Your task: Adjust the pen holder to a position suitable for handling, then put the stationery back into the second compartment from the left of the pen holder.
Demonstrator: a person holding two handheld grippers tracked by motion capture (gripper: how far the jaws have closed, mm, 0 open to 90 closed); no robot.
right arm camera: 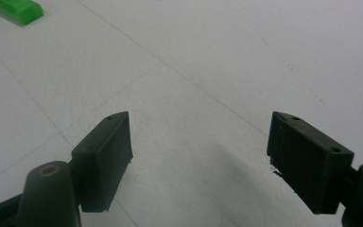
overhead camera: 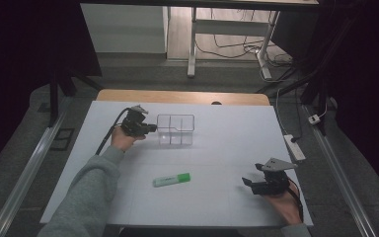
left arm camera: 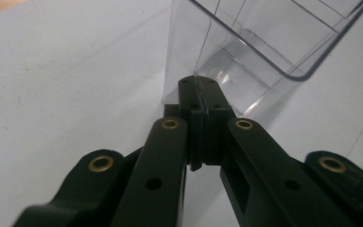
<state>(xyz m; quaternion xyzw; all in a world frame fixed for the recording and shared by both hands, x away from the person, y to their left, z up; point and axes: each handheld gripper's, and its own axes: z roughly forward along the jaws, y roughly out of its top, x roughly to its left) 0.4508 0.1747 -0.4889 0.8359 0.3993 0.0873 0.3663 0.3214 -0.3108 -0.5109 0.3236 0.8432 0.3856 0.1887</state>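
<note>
Clear plastic bin (overhead camera: 175, 129) wall pinched by left gripper (overhead camera: 150, 128); right gripper (overhead camera: 249, 182) fingers spread wide, empty

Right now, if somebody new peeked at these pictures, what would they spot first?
Probably the bright green highlighter pen lying alone on the white table, near the front and middle. Next, the clear plastic box with compartments farther back, where the left gripper is pinched shut on its left wall. The right gripper sits at the front right with its jaws wide open, holding nothing.
</note>
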